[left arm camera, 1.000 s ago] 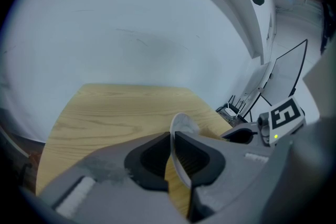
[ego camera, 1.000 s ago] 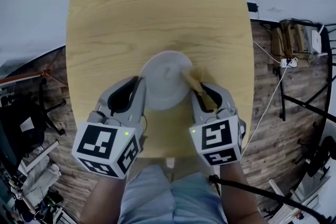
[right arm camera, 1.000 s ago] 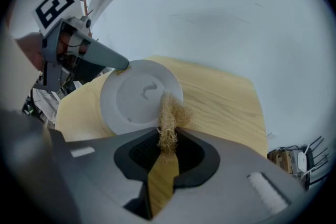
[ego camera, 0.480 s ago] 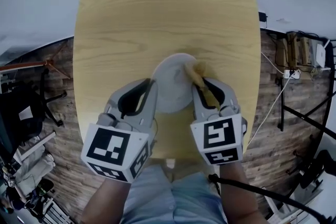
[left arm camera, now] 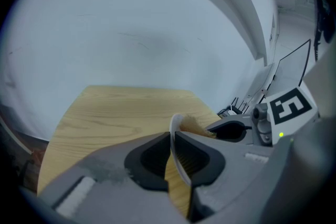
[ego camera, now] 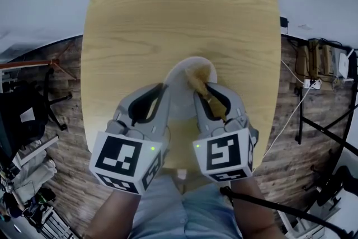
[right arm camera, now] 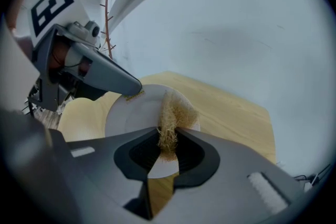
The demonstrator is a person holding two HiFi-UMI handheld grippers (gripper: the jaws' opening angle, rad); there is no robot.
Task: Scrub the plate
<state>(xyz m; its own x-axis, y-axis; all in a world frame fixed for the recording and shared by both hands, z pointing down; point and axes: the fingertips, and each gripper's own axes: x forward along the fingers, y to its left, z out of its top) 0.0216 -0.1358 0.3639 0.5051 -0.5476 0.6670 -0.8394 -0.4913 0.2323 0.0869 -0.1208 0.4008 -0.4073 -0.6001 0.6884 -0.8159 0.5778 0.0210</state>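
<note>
**Plate held on edge, scrubber on its far right part**
The plate (ego camera: pixel 180 92) stands tilted over the near middle of the table (ego camera: pixel 168 14), its near rim pinched in your left gripper's (ego camera: pixel 160 89) narrow jaws. Your right gripper (ego camera: pixel 205 91), clamped on the straw-coloured scrubber (ego camera: pixel 200 72), has drawn leftward, closer to the left one, so the scrubbing looks under way.
</note>
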